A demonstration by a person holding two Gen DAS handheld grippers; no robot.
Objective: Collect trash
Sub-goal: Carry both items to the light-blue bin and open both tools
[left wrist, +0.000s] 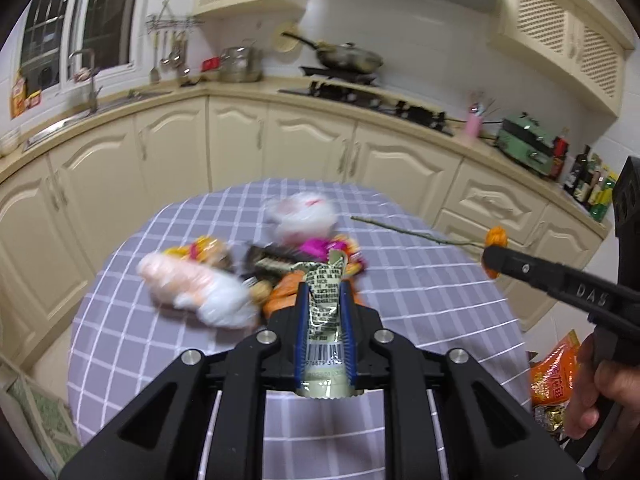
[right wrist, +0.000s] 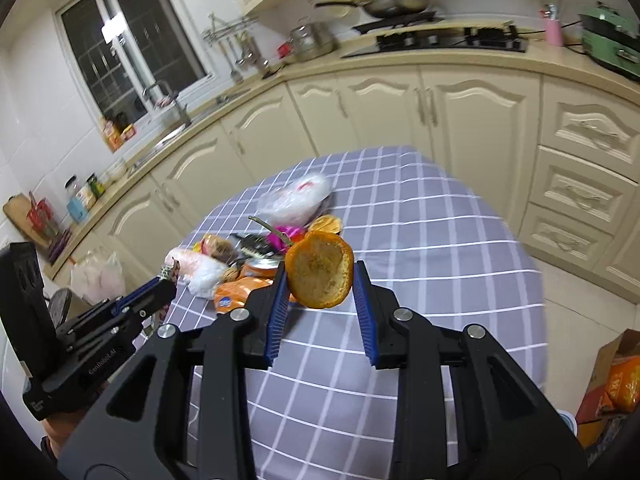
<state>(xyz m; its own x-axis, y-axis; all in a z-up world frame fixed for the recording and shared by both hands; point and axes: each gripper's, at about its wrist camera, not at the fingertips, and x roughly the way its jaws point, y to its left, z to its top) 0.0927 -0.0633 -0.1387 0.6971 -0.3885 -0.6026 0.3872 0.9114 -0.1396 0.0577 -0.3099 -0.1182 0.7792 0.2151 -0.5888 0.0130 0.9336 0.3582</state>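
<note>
Left gripper: jaws pinched on a printed wrapper, above the table. Right gripper: clamped on orange peel. Trash pile at 11 o'clock.

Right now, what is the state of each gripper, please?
Left gripper: closed on a green printed wrapper.
Right gripper: closed on an orange peel with a stem.

Trash pile blocks table centre.
</note>
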